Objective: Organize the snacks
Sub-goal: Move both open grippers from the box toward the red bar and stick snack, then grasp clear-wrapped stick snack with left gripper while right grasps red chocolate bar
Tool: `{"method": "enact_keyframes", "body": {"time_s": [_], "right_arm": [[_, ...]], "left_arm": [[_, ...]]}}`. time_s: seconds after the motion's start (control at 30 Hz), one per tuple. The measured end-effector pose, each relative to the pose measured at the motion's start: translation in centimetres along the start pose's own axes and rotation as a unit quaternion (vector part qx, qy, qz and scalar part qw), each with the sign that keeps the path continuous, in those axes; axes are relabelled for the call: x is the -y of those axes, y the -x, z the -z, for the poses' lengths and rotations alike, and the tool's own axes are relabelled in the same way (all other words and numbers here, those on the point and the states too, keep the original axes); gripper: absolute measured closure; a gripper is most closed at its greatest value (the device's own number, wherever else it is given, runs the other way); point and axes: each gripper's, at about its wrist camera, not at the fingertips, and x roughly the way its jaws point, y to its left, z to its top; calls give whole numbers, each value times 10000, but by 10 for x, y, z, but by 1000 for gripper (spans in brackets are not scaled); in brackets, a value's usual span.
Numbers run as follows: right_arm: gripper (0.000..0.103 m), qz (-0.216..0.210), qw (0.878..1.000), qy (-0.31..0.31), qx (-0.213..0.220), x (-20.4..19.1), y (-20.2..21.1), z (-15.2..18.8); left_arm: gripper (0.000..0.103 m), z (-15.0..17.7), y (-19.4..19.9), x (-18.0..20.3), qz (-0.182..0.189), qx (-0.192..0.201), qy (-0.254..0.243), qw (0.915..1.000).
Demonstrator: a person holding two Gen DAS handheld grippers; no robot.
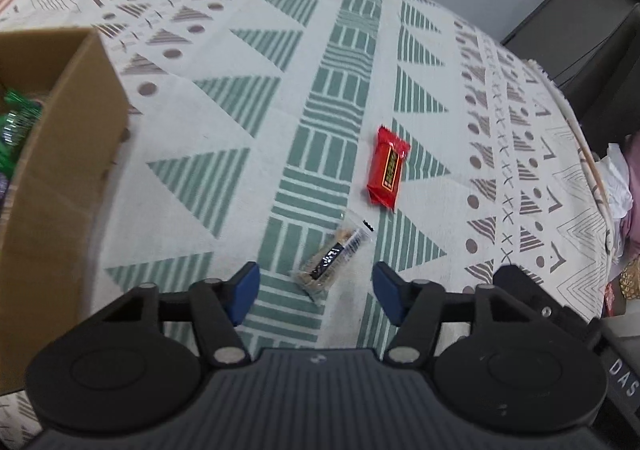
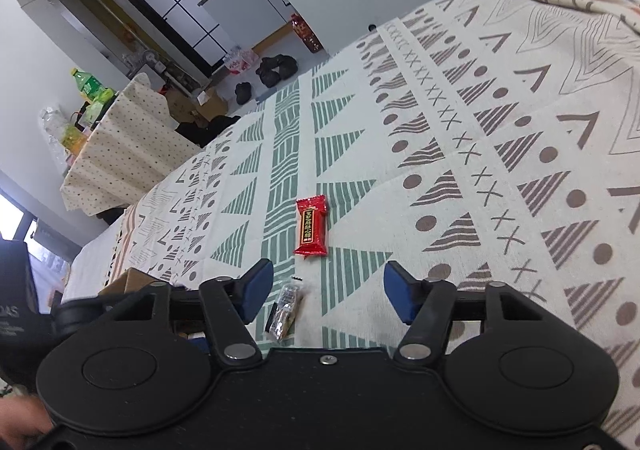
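Note:
A clear-wrapped snack bar with a black label lies on the patterned cloth, between and just beyond the blue pads of my left gripper, which hangs above it with its pads apart and not touching it. A red snack packet lies a little farther off to the right. In the right wrist view the red packet sits ahead of my right gripper, whose jaws stand apart with nothing gripped. The clear-wrapped bar lies low between its fingers, nearer the left pad.
A cardboard box stands at the left and holds green-wrapped snacks. The patterned tablecloth covers the table. Beyond its far edge stand a dotted-cloth table with bottles and dark bags on the floor. Clutter lies off the right edge.

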Motion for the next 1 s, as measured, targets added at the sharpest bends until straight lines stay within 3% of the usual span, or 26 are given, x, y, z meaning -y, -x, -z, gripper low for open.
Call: {"method": "enact_keyframes", "body": {"time_s": [0.2, 0.3, 0.43, 0.93, 1.0], "right_arm": [[46, -65, 9999, 8, -134, 3, -18, -10], [48, -87, 9998, -39, -180, 4, -27, -14], [50, -112, 9996, -20, -240, 1, -42, -20], [54, 89, 9980, 408, -479, -27, -103, -25], [59, 147, 9979, 397, -500, -30, -109, -24]], "left_arm": [[57, -2, -26, 9, -31, -199, -58, 9998], [74, -6, -36, 7, -80, -211, 51, 9997], [85, -14, -36, 0, -115, -174, 216, 9995], [85, -37, -16, -29, -472, 13, 373, 9982], [85, -38, -13, -30, -500, 42, 349, 9981]]}}
